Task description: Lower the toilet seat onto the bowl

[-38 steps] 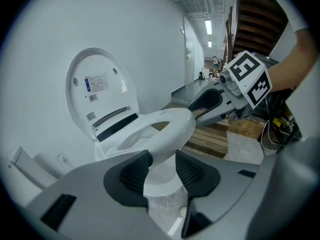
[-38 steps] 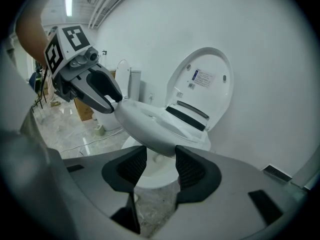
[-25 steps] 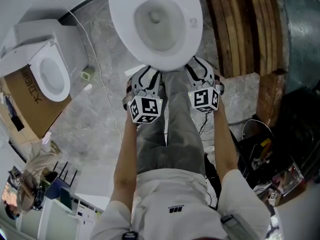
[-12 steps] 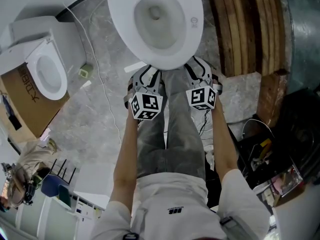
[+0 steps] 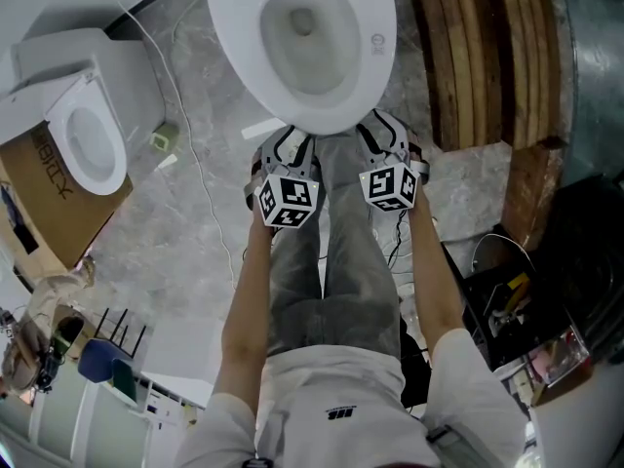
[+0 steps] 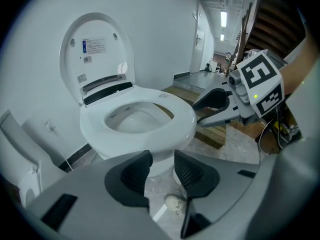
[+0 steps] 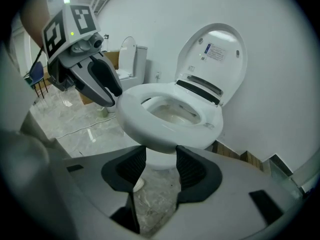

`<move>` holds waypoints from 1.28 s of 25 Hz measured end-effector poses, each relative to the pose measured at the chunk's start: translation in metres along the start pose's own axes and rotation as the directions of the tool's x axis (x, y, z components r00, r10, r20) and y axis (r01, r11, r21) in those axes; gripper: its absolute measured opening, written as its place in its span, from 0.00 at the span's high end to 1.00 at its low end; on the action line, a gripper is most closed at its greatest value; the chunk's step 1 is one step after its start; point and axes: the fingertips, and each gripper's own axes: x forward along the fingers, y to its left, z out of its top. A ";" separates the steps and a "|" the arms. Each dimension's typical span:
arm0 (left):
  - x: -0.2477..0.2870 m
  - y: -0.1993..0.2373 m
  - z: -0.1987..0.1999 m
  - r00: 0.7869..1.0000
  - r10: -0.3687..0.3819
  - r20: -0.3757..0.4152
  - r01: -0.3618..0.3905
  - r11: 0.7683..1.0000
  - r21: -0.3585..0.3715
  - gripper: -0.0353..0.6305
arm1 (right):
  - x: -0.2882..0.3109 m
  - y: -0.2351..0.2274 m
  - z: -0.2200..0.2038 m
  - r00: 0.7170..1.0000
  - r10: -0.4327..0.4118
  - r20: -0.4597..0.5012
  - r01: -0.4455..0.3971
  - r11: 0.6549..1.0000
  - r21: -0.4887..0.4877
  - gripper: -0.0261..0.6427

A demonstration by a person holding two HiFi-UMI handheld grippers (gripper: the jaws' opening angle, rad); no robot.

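The white toilet (image 5: pixel 302 47) stands straight ahead of me. Its seat ring (image 6: pixel 185 119) lies flat on the bowl, and the lid (image 6: pixel 97 49) stands upright against the wall. In the right gripper view I see the same seat (image 7: pixel 150 129) and raised lid (image 7: pixel 215 59). My left gripper (image 5: pixel 283 159) and right gripper (image 5: pixel 385 144) hover side by side just before the bowl's front rim, touching nothing. Each is open by a narrow gap with nothing between the pads: the left gripper (image 6: pixel 162 164) and the right gripper (image 7: pixel 161 159).
A second toilet (image 5: pixel 83 135) and a cardboard box (image 5: pixel 54 198) sit at the left. A white cable (image 5: pixel 195 154) runs over the marble floor. Wooden planks (image 5: pixel 468 57) lean at the right, with cluttered black bins (image 5: pixel 517 300) below them. The person's legs stand under the grippers.
Both grippers have crept slightly forward toward the bowl's front rim and a little closer together. The seat and lid have not moved.
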 end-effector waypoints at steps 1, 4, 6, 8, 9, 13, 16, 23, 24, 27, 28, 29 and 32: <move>0.003 0.000 -0.002 1.000 0.001 -0.005 -0.001 1.000 -0.004 0.70 | 0.002 0.001 -0.002 1.000 0.007 -0.001 -0.007 1.000 0.005 0.68; 0.011 -0.003 -0.011 1.000 -0.001 -0.022 0.001 1.000 -0.015 0.69 | 0.010 0.005 -0.009 1.000 0.025 -0.006 -0.024 1.000 0.016 0.68; 0.017 -0.004 -0.015 0.999 -0.004 -0.033 0.003 1.000 -0.014 0.69 | 0.014 0.007 -0.014 0.999 0.032 -0.009 -0.032 0.999 0.023 0.68; 0.022 -0.003 -0.018 0.999 -0.005 -0.043 0.005 1.000 -0.011 0.68 | 0.020 0.008 -0.016 0.999 0.035 -0.008 -0.034 0.999 0.027 0.68; 0.024 -0.002 -0.020 0.999 -0.006 -0.047 0.005 1.000 -0.012 0.68 | 0.022 0.008 -0.017 0.999 0.036 -0.008 -0.036 0.999 0.029 0.68; 0.032 -0.003 -0.025 0.998 -0.009 -0.064 0.008 1.000 -0.019 0.68 | 0.029 0.009 -0.023 0.999 0.048 -0.018 -0.047 0.998 0.040 0.68; 0.040 -0.002 -0.032 0.997 -0.014 -0.079 0.012 1.000 -0.022 0.68 | 0.036 0.012 -0.027 0.998 0.063 -0.029 -0.061 0.997 0.051 0.68; 0.057 -0.004 -0.043 0.994 -0.027 -0.108 0.024 0.999 -0.031 0.67 | 0.052 0.015 -0.039 0.995 0.087 -0.046 -0.083 0.994 0.077 0.70; 0.059 -0.004 -0.045 0.993 -0.030 -0.112 0.026 0.999 -0.033 0.66 | 0.054 0.015 -0.040 0.995 0.090 -0.051 -0.086 0.993 0.080 0.70; 0.065 -0.003 -0.049 0.992 -0.033 -0.121 0.029 0.999 -0.037 0.66 | 0.060 0.016 -0.044 0.993 0.100 -0.062 -0.094 0.992 0.085 0.70; 0.068 -0.004 -0.051 0.992 -0.034 -0.123 0.030 0.999 -0.038 0.66 | 0.062 0.016 -0.046 0.992 0.104 -0.065 -0.098 0.991 0.087 0.70; 0.070 -0.005 -0.052 0.991 -0.036 -0.125 0.031 0.999 -0.039 0.66 | 0.063 0.016 -0.048 0.992 0.108 -0.069 -0.102 0.991 0.088 0.70; 0.076 -0.006 -0.055 0.990 -0.042 -0.133 0.037 0.998 -0.043 0.66 | 0.069 0.017 -0.052 0.990 0.119 -0.080 -0.111 0.989 0.092 0.71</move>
